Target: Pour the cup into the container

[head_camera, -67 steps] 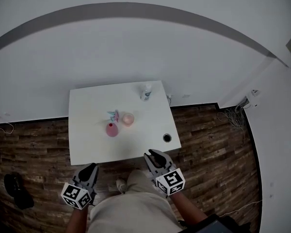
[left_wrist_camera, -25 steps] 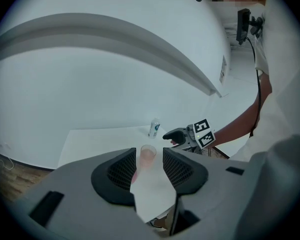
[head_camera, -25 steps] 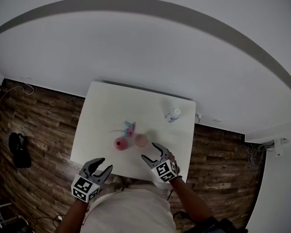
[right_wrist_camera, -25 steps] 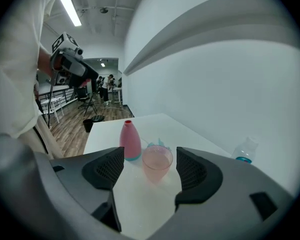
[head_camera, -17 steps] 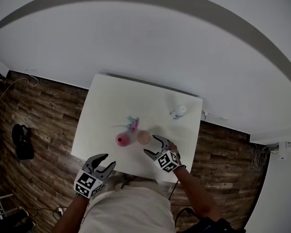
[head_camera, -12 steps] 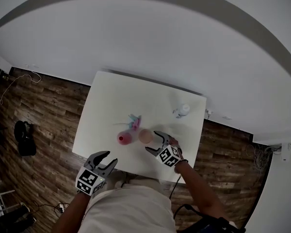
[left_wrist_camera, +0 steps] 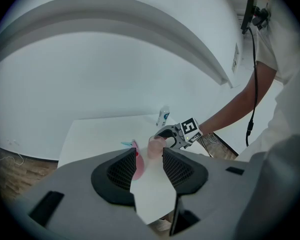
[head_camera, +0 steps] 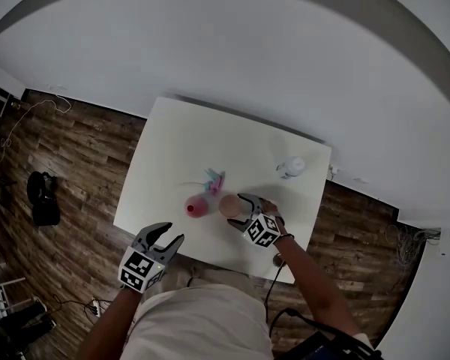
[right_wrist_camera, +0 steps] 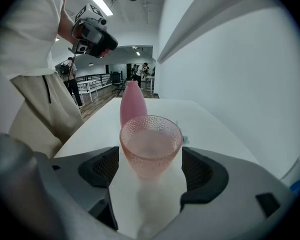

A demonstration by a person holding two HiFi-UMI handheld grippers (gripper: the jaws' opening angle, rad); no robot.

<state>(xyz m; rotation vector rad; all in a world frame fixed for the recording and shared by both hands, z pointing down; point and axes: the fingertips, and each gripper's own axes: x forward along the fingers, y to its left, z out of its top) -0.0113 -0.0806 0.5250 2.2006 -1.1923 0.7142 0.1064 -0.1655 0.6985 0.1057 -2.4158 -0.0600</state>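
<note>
A pink dimpled cup (head_camera: 227,205) stands upright on the white table (head_camera: 172,148), next to a pink bottle-shaped container (head_camera: 195,208). My right gripper (head_camera: 237,209) is open, and its jaws have just been opening. The cup (right_wrist_camera: 151,144) stands between its pads, with a small gap showing on each side. The container (right_wrist_camera: 132,105) rises just behind the cup. My left gripper (head_camera: 172,233) hangs open and empty over the table's near edge. From the left gripper (left_wrist_camera: 149,166) I see the cup (left_wrist_camera: 154,148) and the right gripper (left_wrist_camera: 161,136) ahead.
A small white bottle (head_camera: 292,166) stands at the far right of the table. A blue and pink item (head_camera: 214,179) lies just behind the container. Wood floor surrounds the table, with a dark bag (head_camera: 43,197) at the left. A white wall lies beyond.
The right gripper has come forward and down over the table until its jaws flank the cup. The left gripper has drifted a little toward the table's near edge.
</note>
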